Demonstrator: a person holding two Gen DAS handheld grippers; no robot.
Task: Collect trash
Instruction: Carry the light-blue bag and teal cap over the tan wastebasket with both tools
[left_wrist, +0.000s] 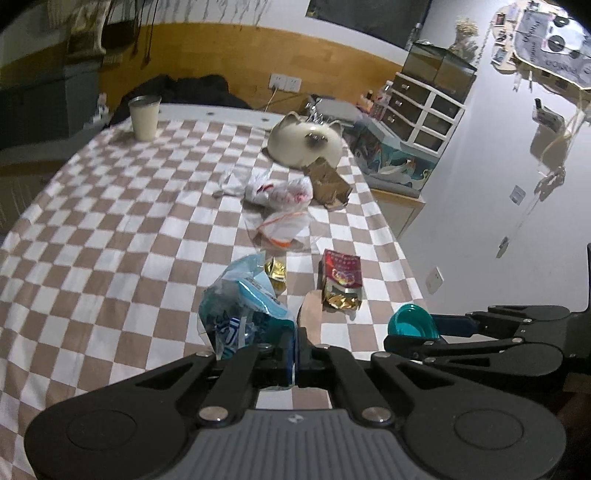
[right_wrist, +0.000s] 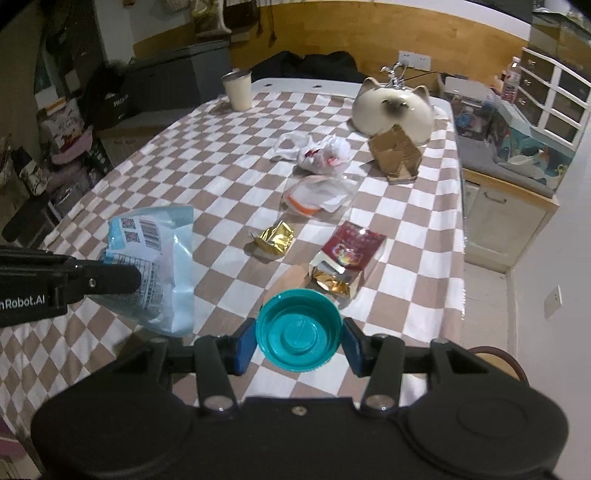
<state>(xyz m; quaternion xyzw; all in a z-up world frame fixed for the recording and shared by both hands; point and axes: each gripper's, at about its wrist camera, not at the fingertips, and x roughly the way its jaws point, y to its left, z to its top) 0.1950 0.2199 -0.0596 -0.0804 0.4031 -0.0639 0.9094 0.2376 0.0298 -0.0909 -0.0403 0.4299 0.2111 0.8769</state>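
Note:
My left gripper (left_wrist: 295, 350) is shut on a crumpled blue plastic wrapper (left_wrist: 240, 314) and holds it above the checkered table; the wrapper also shows in the right wrist view (right_wrist: 159, 266). My right gripper (right_wrist: 299, 341) is shut on a teal lid (right_wrist: 299, 328), which also shows in the left wrist view (left_wrist: 412, 321). On the table lie a red and gold packet (right_wrist: 347, 258), a gold foil wrapper (right_wrist: 275, 240), a clear zip bag with an orange strip (right_wrist: 317, 195), a crumpled white and red bag (right_wrist: 321, 153) and a torn brown cardboard piece (right_wrist: 397, 155).
A cat-shaped ceramic bowl (right_wrist: 395, 110) stands at the far right of the table (right_wrist: 166, 158). A cream cup (right_wrist: 238, 90) stands at the far left. A drawer unit (right_wrist: 554, 96) and a low cabinet (right_wrist: 506, 218) stand to the right of the table.

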